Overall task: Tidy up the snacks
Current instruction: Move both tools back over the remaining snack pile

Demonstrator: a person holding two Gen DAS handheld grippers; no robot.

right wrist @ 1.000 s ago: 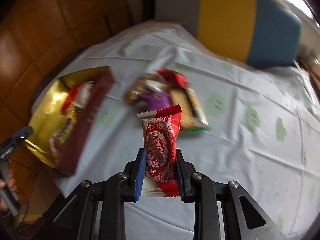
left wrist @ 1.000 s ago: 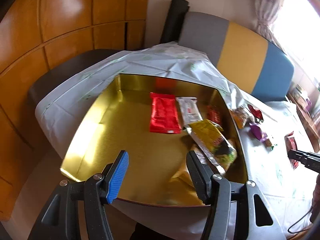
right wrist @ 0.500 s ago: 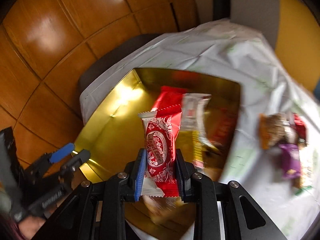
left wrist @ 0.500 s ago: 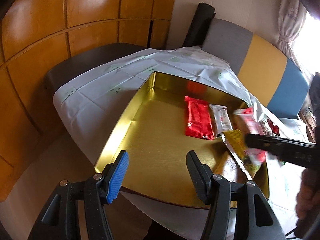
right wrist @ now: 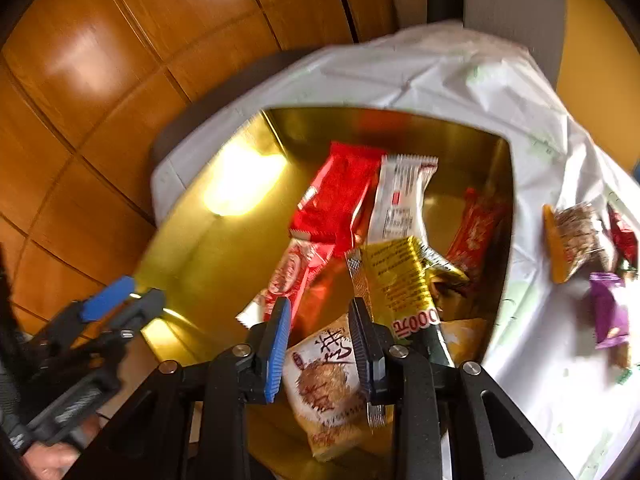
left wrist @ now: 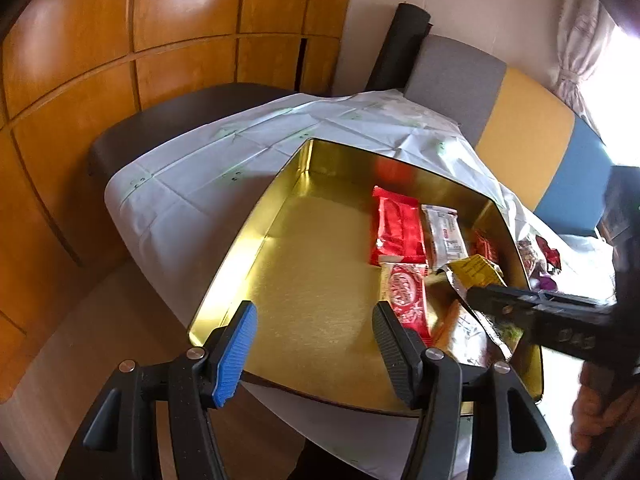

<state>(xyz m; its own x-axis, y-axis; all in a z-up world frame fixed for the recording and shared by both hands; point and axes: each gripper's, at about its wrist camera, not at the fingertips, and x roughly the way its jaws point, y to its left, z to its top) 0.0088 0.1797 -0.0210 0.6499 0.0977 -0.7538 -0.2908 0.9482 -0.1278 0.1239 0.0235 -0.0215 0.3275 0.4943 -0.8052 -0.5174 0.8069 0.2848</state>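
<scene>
A gold tin tray (left wrist: 304, 272) (right wrist: 208, 248) sits on a white tablecloth and holds several snack packets. The small red and white packet (left wrist: 404, 296) (right wrist: 292, 272) lies in it below a plain red packet (left wrist: 398, 226) (right wrist: 340, 192), beside a white packet (right wrist: 400, 196) and a yellow packet (right wrist: 396, 280). My right gripper (right wrist: 320, 332) (left wrist: 520, 300) is open and empty just above the tray's contents. My left gripper (left wrist: 316, 344) (right wrist: 116, 300) is open and empty at the tray's near edge.
More snacks lie on the cloth (right wrist: 540, 320) right of the tray: an orange-brown packet (right wrist: 576, 240) and a purple one (right wrist: 608, 308). Wooden wall panels (left wrist: 120, 60) stand left. A grey, yellow and blue bench back (left wrist: 520, 120) is behind the table.
My right gripper carried the red and white packet from the cloth over the tray, opened and dropped it in. My left gripper shifted left along the tray's edge.
</scene>
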